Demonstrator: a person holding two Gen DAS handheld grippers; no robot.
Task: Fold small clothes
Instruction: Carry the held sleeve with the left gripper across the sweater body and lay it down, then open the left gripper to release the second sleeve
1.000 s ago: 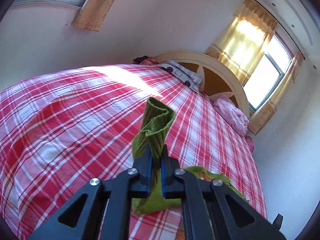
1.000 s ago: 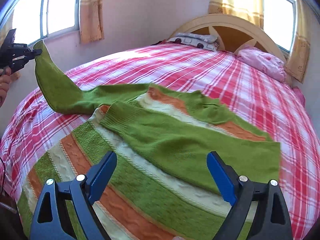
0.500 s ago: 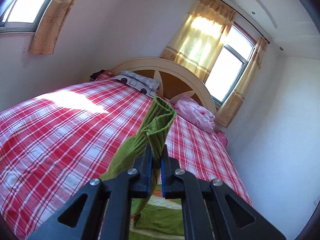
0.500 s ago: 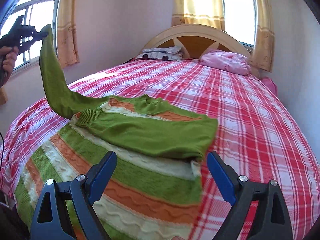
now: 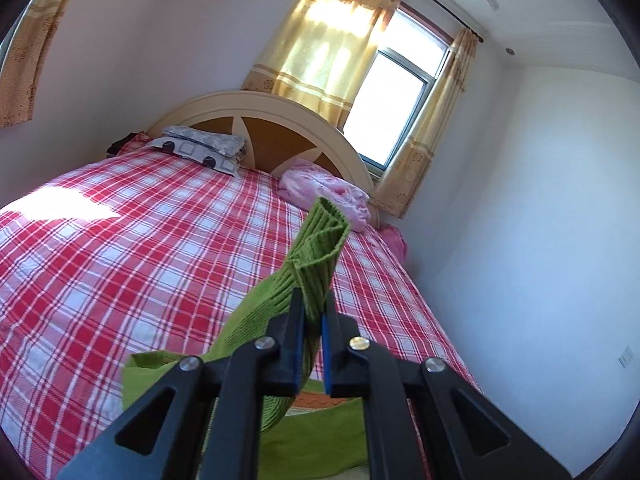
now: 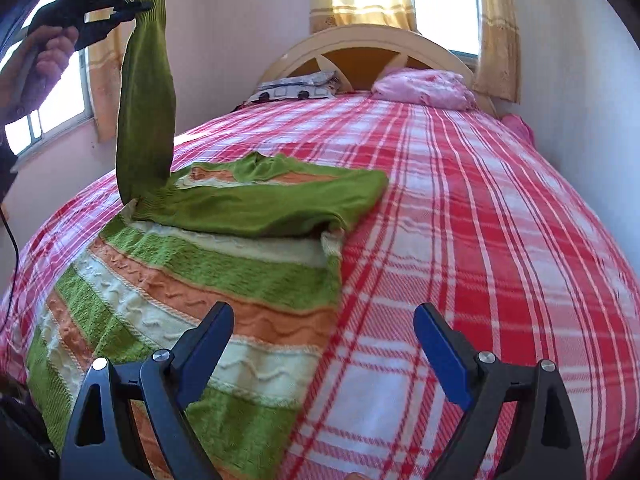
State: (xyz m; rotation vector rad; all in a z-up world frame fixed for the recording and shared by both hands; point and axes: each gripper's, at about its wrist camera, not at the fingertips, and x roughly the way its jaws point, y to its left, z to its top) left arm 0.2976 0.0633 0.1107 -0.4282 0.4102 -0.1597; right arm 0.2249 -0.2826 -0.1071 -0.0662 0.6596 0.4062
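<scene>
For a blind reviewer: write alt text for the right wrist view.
The left gripper holds a green sleeve high above a striped sweater on a red plaid bed. The right gripper hovers open in front.

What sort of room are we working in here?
A home bedroom, apparently: a bed with a red plaid cover, pillows against an arched headboard, and curtained windows.

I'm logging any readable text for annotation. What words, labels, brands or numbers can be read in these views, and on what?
No text can be read in either view.
Left gripper: a faint pale marking on its body, too small and blurred to read.
Striped sweater, its raised sleeve, plaid bedspread, patterned pillow: pattern only, no lettering.
Right gripper: no marking visible.
</scene>
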